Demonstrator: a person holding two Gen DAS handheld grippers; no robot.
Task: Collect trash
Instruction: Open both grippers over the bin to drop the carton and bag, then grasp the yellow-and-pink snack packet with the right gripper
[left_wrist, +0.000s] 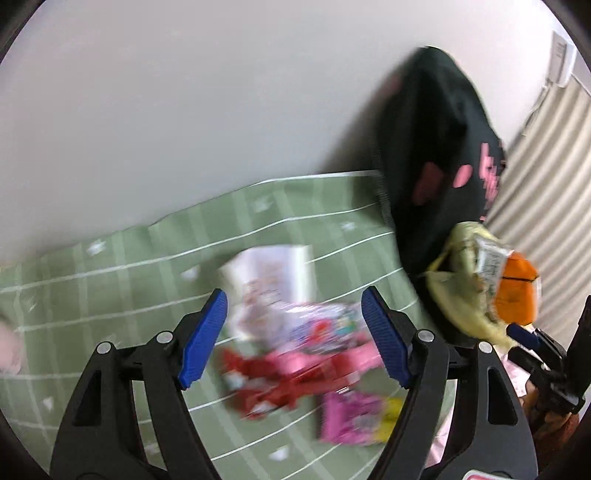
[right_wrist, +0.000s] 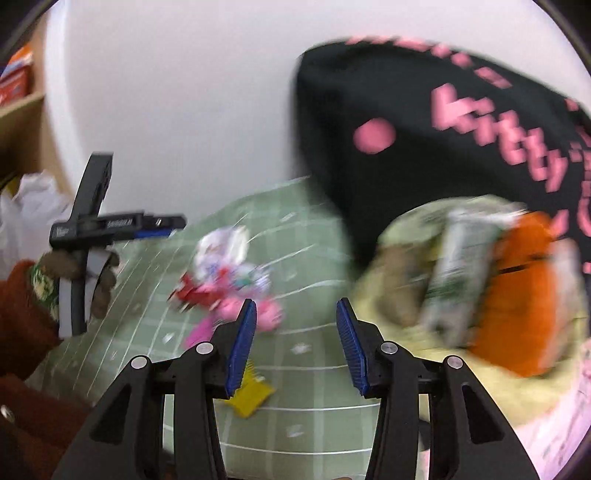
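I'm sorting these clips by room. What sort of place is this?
Probably a bedroom or living room at home: a green checked blanket strewn with snack wrappers, a black printed garment against the wall, and a wooden shelf.

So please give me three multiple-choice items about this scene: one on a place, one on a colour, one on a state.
1. Where do the loose wrappers lie?
A. on the green checked cloth
B. on a wooden shelf
C. inside the black bag

2. What colour is the lettering on the black bag?
A. white
B. pink
C. yellow

3. How do the jaws of the left gripper stand?
A. shut on a wrapper
B. shut on nothing
C. open, with nothing pressed between the pads

Answers:
1 A: the wrappers rest on the green checked cloth, below the wall.
2 B: the letters on the bag read pink in the right wrist view.
3 C: the blue pads stand far apart, and the wrappers lie beyond them.
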